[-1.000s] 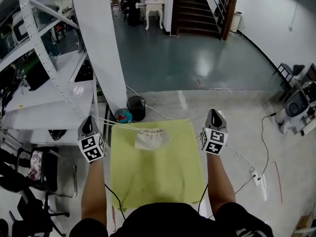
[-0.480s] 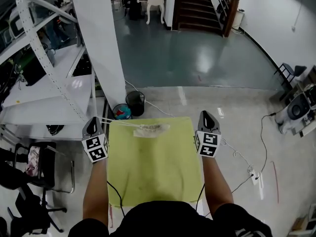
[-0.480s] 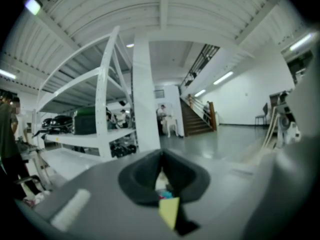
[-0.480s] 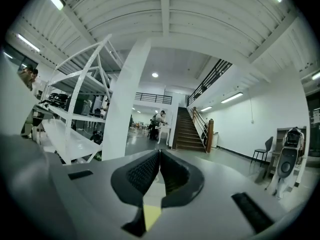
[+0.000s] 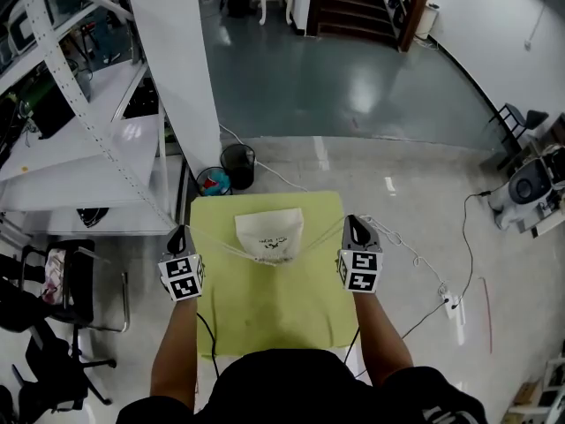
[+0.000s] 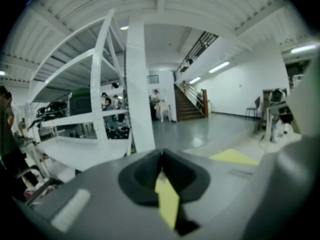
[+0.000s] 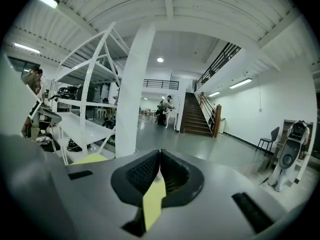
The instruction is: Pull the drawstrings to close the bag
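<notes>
A staircase (image 5: 353,7) rises beyond the glossy floor (image 5: 353,95).

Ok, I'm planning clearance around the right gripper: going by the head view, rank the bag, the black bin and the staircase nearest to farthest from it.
1. Bag, on the table, just left of the right gripper.
2. Black bin, on the floor beyond the table, further left.
3. Staircase, far across the hall.

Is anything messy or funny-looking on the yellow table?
No, nothing stands out. The white bag lies flat on the table, with nothing spilled or torn. Its strings stretch out sideways to the left gripper and the right gripper, which is just the pulling.
</notes>
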The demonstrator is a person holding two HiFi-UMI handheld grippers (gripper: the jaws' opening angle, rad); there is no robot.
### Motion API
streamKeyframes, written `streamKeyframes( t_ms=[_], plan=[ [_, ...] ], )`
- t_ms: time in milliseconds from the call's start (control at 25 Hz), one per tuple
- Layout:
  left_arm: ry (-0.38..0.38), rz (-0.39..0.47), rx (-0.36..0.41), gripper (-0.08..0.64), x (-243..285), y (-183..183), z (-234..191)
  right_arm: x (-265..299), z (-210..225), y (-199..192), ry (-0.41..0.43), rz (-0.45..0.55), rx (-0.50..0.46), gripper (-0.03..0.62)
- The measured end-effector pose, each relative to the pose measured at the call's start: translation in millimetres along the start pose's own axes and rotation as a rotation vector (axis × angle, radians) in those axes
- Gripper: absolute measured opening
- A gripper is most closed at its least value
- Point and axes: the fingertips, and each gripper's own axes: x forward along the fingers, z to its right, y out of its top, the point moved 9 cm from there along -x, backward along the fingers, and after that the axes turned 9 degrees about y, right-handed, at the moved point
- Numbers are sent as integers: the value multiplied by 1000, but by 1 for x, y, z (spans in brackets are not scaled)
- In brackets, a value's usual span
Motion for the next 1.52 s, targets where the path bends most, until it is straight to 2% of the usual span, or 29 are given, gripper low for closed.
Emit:
streamKeyframes(
  t_ms=[520, 760, 960, 1240, 1320, 1440, 1520],
  plan=[
    [-61, -171, 34, 14, -46, -88, 35, -34, -35, -75, 51, -189, 18, 12],
    [-59, -251, 12, 14, -71, -121, 48, -49, -50, -109, 83, -278, 15, 12],
    [-101, -274, 66, 15, -80, -138, 59, -58, -64, -130, 122, -332, 27, 12],
    [-166, -347, 105, 30, -94, -169, 68, -67, -92, -158, 205, -425, -27, 14],
    [-185, -374, 117, 60, -101, -179, 71, -69, -97, -168, 223, -449, -25, 14],
    [-239, -410, 124, 173, -110, -191, 76, -71, -105, -178, 264, -477, 5, 30],
    [-264, -424, 105, 204, -116, -197, 76, -74, -109, -179, 286, -483, 23, 116]
  ],
)
